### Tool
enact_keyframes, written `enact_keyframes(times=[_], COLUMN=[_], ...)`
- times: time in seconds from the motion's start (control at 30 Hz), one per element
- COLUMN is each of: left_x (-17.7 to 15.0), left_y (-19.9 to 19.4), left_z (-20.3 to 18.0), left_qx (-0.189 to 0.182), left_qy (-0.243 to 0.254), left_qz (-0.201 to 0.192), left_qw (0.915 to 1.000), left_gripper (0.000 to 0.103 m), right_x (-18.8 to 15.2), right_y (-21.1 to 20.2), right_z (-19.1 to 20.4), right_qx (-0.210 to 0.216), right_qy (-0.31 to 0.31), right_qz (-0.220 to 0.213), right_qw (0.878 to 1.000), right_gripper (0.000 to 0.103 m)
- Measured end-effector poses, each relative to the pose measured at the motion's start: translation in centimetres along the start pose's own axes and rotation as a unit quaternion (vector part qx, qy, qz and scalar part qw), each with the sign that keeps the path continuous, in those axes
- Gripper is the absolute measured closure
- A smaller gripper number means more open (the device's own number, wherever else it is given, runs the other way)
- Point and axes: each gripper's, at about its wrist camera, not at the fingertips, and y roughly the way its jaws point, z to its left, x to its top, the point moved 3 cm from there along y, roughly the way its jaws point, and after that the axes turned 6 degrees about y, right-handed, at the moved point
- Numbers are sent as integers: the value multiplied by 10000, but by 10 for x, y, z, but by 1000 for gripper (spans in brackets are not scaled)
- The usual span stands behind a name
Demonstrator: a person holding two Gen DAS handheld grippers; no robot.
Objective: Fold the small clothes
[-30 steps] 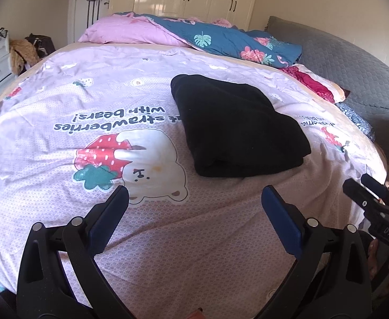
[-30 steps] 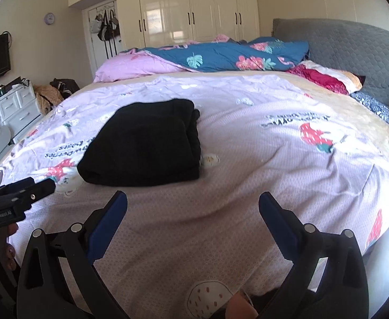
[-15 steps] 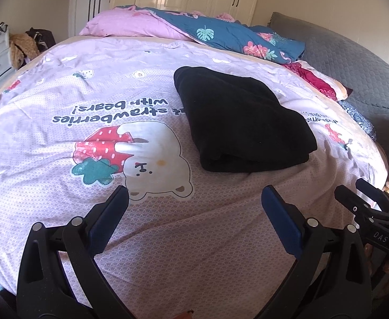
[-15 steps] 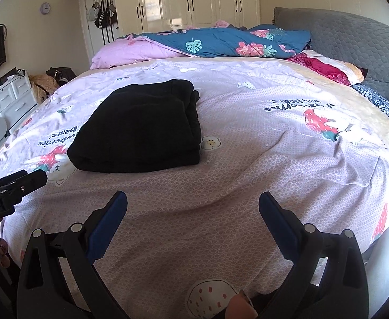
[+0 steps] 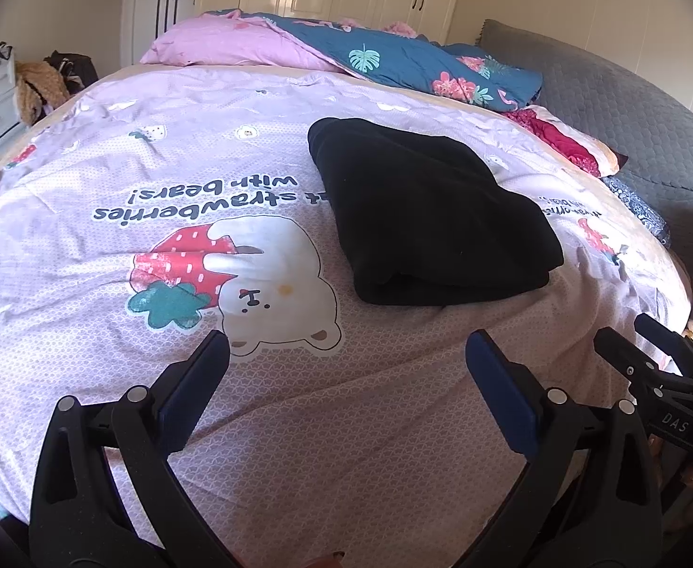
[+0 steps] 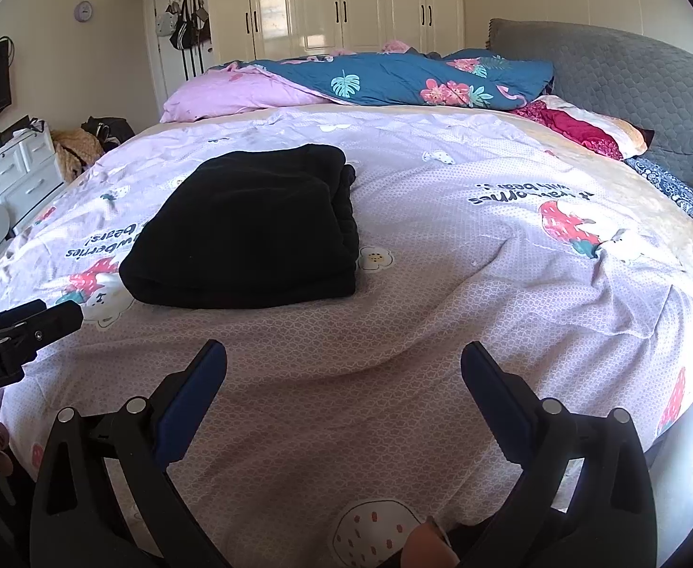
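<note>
Left wrist view: left tool (image 5: 346,357) wide open, holding nothing, hovering over the lilac bed cover (image 5: 109,217); folded black garment (image 5: 429,215) lies ahead and to the right, beside the bear print (image 5: 270,284); right tool (image 5: 649,355) at right edge.

Right wrist view: right tool (image 6: 344,364) wide open, empty; garment (image 6: 251,232) ahead-left on the cover (image 6: 488,274); left tool (image 6: 20,326) at left edge.

The printed line on the bed cover (image 5: 109,284) is partly covered by the folded black garment (image 5: 431,217), so its first word cannot be read. The right claw (image 5: 649,355) is cut off by the left wrist view's right edge. The near edge of the bed is hidden behind claw frames.
</note>
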Motion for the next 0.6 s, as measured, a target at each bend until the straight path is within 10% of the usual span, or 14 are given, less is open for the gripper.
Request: enact_keyframes(times=[0.6], left_x=[0], left_y=[1], left_z=[3], left_qx=[45], left_qy=[-21], left_qz=[66], left_qw=[10000], left_gripper=[9], right_x=[0], right_y=[1], right_z=[0], right_qx=[-18], right_qy=[-29], right_qz=[7], right_qw=[10000], right_gripper=[4])
